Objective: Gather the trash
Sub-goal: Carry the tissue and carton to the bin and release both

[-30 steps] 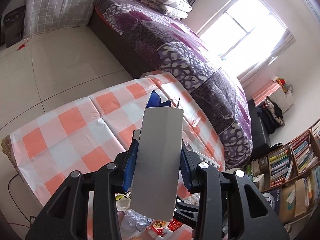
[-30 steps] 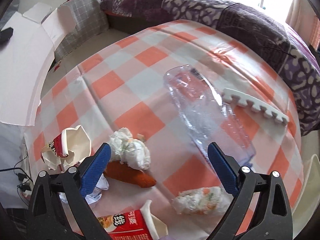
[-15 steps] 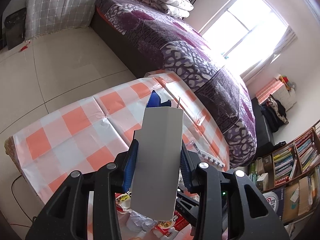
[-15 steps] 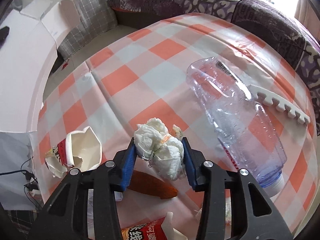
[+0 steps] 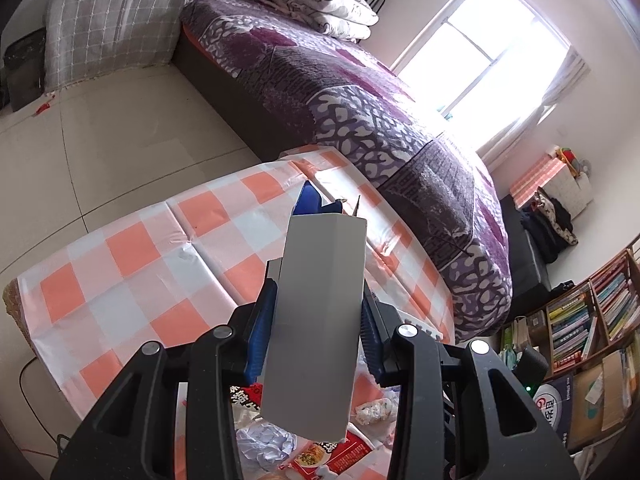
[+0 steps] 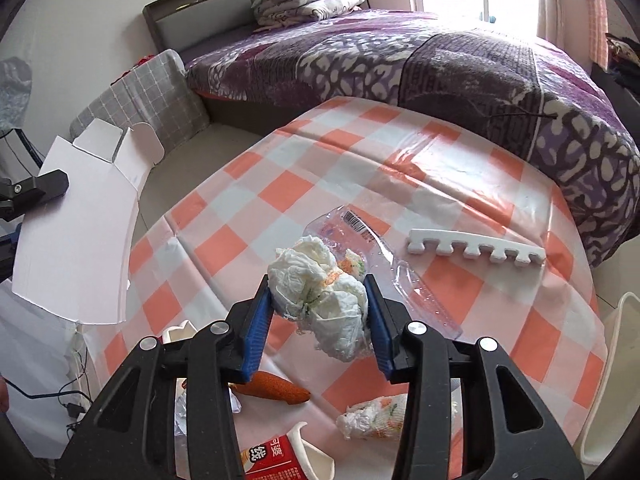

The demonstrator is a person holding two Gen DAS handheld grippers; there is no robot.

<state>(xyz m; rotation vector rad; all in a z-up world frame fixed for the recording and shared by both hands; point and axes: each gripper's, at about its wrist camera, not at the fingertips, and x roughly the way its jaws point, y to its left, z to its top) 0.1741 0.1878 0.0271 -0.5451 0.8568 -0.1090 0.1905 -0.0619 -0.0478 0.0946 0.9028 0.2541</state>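
Note:
My left gripper is shut on a flattened white cardboard box, held above the checkered table; the box also shows at the left of the right wrist view. My right gripper is shut on a crumpled white tissue wad, lifted above the table. Below lie a clear plastic bottle, an orange wrapper, a second tissue wad, a red noodle cup and a white foam strip.
A purple-covered bed stands beyond the table. A grey checked cushion leans by the wall. A bookshelf stands at the right. A white bin rim shows at the table's right edge. Cables lie on the floor.
My right gripper closed on the tissue wad and lifted it off the table. My left gripper rose slightly, still holding the cardboard box.

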